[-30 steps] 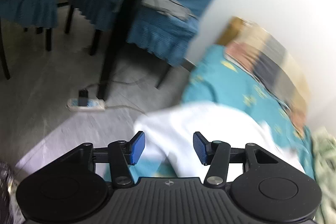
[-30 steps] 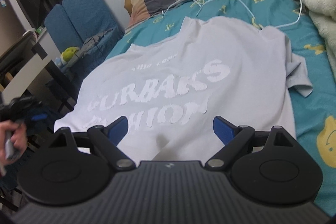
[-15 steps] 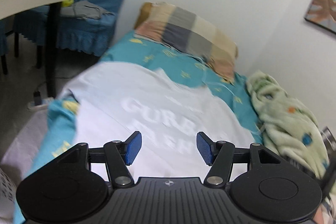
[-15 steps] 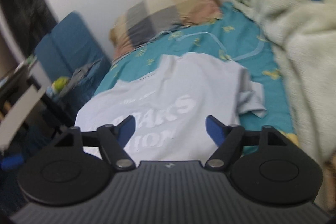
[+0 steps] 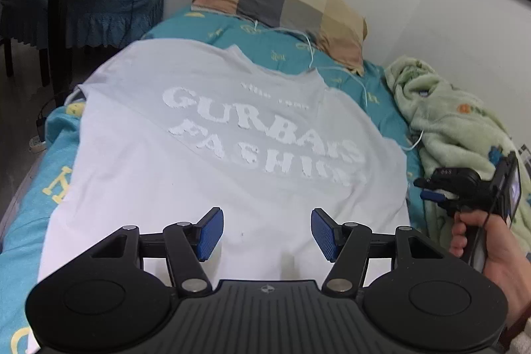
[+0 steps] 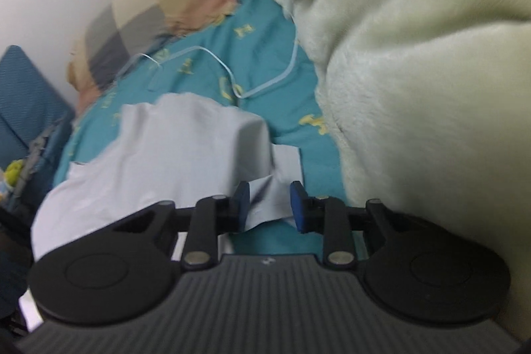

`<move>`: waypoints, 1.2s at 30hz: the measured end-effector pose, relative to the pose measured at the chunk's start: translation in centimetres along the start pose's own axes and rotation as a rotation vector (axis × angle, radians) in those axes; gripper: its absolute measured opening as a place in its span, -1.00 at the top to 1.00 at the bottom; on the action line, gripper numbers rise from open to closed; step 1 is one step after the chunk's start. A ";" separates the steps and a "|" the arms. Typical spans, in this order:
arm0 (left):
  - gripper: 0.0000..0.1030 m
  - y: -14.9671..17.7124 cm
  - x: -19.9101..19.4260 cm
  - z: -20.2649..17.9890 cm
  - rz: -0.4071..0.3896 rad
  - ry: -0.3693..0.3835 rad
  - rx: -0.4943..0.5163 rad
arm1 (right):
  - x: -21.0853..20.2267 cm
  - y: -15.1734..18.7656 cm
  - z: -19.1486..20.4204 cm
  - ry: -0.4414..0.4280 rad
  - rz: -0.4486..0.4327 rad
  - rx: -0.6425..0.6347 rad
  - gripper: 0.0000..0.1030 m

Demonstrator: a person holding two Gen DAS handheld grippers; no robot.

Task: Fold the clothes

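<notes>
A white T-shirt [image 5: 212, 135] with blotchy white lettering lies spread print-up across the teal bedsheet [image 5: 23, 221], filling the frame's centre; its sleeve [image 6: 278, 184] sits crumpled at the edge. The left gripper [image 5: 267, 234] hovers wide open over the hem, empty. The right gripper [image 6: 269, 204], half a second ago wide apart, has narrowed around the sleeve, not yet clamped, beside the green blanket [image 6: 415, 72].

The left tongs [image 5: 267, 234] hung wide open over the bottom hem of a white t-shirt [image 5: 205, 155], spread flat and print-up on the teal bed [image 5: 53, 155]. Off to the right, a hand [image 5: 494, 251] held the other tongs [image 5: 431, 189] beside a green blanket [image 5: 454, 121].
</notes>
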State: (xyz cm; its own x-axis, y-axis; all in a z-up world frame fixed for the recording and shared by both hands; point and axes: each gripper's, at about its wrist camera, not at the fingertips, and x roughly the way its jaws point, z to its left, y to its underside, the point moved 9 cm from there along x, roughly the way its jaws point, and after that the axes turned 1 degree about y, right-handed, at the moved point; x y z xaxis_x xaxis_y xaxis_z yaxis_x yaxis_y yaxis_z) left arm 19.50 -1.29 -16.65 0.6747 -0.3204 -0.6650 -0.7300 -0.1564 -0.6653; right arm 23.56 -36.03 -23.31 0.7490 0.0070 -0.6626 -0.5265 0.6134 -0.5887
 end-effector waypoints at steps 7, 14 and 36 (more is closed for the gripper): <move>-0.19 -0.5 3.5 -0.6 0.029 0.035 0.037 | 3.3 0.4 -1.5 -0.007 0.026 0.221 0.36; -0.19 -0.1 5.0 0.5 0.070 0.033 -0.016 | 3.9 2.5 -2.3 -0.096 0.038 0.523 0.02; -0.19 -0.8 5.5 1.9 0.051 -0.023 -0.048 | 7.2 -0.8 -2.7 0.045 -0.222 0.509 0.90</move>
State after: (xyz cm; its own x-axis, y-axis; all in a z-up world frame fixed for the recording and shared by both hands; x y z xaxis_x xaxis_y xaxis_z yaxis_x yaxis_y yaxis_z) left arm 23.97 -1.14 -20.45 0.6382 -0.3081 -0.7055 -0.7676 -0.1850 -0.6136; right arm 28.31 -38.59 -28.87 0.7959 -0.1928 -0.5739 -0.0891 0.9003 -0.4260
